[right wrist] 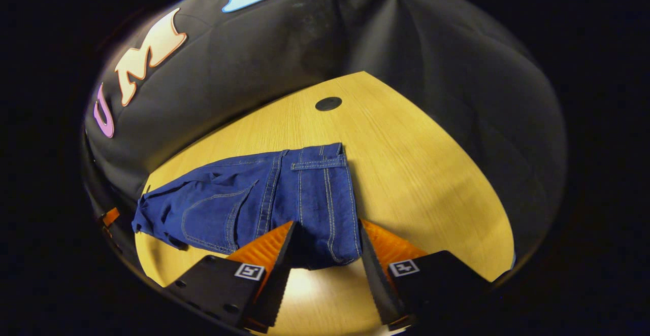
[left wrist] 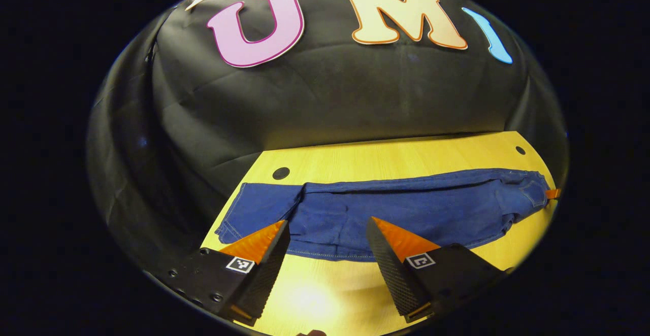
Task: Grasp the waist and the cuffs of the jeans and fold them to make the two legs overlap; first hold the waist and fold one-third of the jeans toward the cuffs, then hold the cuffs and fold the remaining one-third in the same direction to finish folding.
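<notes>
You have the jeans [left wrist: 401, 209] lying flat across the table [left wrist: 386, 156], one leg on the other, cuffs toward the table's left end, waist [right wrist: 325, 199] toward its right. Your left gripper [left wrist: 327, 229] sits before the legs, your right gripper [right wrist: 325, 237] before the waist. The booth wall [left wrist: 325, 97] stands behind the table.

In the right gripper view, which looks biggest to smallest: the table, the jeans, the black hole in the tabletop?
1. Table, the widest thing there.
2. Jeans, lying on it, nearer the camera, which flatters them.
3. Hole, small and farther off.
</notes>
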{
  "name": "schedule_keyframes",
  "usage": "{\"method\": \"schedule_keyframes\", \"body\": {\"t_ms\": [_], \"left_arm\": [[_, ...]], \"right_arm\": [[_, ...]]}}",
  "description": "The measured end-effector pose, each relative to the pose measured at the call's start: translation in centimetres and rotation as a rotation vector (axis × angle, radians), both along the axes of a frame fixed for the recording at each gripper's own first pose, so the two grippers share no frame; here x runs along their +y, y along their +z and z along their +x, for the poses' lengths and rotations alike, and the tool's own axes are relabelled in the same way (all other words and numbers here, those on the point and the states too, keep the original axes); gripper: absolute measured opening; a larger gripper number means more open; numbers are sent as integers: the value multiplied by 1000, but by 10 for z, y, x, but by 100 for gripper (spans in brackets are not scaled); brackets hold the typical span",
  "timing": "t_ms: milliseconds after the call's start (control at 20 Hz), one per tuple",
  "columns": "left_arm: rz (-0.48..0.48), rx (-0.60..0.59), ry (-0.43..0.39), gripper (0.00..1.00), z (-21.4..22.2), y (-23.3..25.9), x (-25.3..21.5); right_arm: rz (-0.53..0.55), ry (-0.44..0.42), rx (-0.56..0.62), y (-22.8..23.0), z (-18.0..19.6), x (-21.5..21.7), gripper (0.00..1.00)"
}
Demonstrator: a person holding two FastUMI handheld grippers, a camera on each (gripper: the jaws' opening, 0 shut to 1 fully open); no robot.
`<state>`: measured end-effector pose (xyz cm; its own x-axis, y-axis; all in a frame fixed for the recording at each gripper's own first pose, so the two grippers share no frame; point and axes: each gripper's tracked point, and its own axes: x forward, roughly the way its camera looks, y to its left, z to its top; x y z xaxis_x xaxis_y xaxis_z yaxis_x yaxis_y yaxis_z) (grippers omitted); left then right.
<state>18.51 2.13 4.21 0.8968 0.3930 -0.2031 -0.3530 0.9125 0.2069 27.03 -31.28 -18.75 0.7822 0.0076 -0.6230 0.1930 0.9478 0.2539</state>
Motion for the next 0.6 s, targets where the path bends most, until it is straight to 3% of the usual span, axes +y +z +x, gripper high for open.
{"method": "schedule_keyframes", "body": {"t_ms": [50, 100, 150, 300, 600], "left_arm": [[-5, -3, 2, 92, -2, -1, -1], [-9, -3, 5, 92, -5, -3, -2], [-10, -5, 6, 92, -7, -5, -3], [-16, -6, 7, 92, -13, -11, -5], [-46, 6, 5, 92, -23, -27, -12]], "right_arm": [[-5, -15, -7, 1, 1, 0, 53], [-11, -11, -1, -3, 2, -1, 47], [-23, -17, -4, -2, 2, -2, 34], [-44, -5, -28, -1, 3, 0, 31], [-25, -3, -5, 1, 4, -1, 7]]}}
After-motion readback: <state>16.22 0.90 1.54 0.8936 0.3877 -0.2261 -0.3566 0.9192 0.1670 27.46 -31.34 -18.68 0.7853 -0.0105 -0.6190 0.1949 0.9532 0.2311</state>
